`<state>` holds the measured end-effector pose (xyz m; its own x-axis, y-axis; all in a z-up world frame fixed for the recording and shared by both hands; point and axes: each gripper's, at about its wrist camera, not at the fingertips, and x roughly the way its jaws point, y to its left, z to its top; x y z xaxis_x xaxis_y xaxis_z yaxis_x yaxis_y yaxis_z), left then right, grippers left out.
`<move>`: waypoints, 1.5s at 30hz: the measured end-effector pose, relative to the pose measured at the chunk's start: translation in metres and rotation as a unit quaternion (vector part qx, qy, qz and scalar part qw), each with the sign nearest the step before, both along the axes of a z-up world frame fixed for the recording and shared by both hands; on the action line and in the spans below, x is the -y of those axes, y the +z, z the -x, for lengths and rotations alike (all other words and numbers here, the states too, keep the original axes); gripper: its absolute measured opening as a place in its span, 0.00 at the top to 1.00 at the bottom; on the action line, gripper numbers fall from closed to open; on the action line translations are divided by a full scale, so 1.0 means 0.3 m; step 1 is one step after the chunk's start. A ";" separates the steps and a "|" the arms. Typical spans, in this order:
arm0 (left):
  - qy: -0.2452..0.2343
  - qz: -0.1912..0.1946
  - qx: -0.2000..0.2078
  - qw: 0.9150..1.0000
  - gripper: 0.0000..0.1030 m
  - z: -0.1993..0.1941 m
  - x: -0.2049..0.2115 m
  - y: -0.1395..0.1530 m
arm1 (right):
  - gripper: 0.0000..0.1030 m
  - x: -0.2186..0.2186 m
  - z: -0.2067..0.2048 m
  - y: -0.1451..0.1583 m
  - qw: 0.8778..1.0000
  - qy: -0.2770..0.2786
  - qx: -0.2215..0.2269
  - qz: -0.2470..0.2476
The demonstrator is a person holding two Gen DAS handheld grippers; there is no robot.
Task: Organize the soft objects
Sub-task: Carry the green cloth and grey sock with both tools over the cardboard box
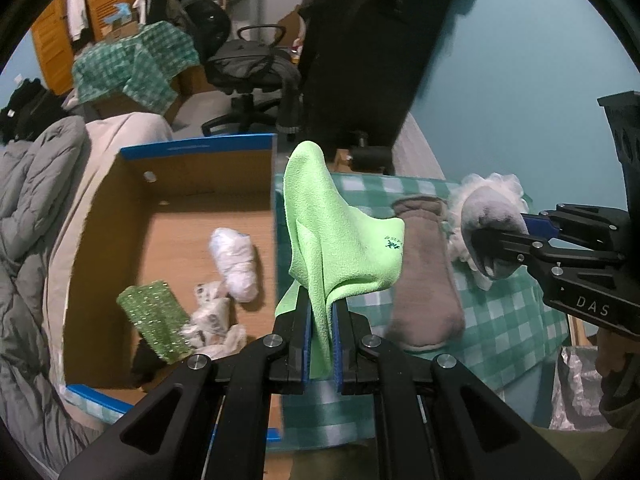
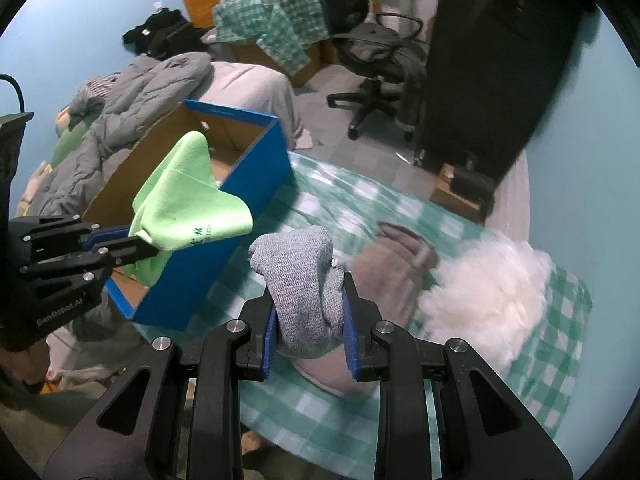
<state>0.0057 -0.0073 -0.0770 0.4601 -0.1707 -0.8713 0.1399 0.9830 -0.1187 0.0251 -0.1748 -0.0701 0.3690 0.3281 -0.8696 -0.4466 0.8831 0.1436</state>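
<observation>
My left gripper [image 1: 321, 312] is shut on a lime green cloth [image 1: 340, 232] that stands up from its pads, right beside the wall of an open cardboard box with blue sides [image 1: 200, 148]. In the right wrist view the same cloth [image 2: 188, 196] hangs in the left gripper [image 2: 140, 246] over the box [image 2: 240, 216]. My right gripper [image 2: 310, 316] is shut on a rolled grey knitted sock [image 2: 304, 280], held above the checked cloth. The sock [image 1: 492, 224] and right gripper [image 1: 496, 250] show at the right of the left view.
The box holds a white bundle [image 1: 236, 264], a green sparkly piece [image 1: 156, 320] and crumpled white items [image 1: 212, 320]. On the green checked tablecloth [image 2: 360, 420] lie a brown slipper [image 1: 428, 276] and a white fluffy thing [image 2: 492, 284]. A grey padded jacket [image 1: 24, 240] lies left; an office chair [image 2: 376, 76] stands behind.
</observation>
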 end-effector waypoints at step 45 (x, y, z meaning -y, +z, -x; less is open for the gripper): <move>0.121 0.000 -0.051 0.991 0.91 -0.100 -0.509 -0.164 | 0.75 -0.655 -0.197 -0.144 0.989 0.139 -0.057 -0.011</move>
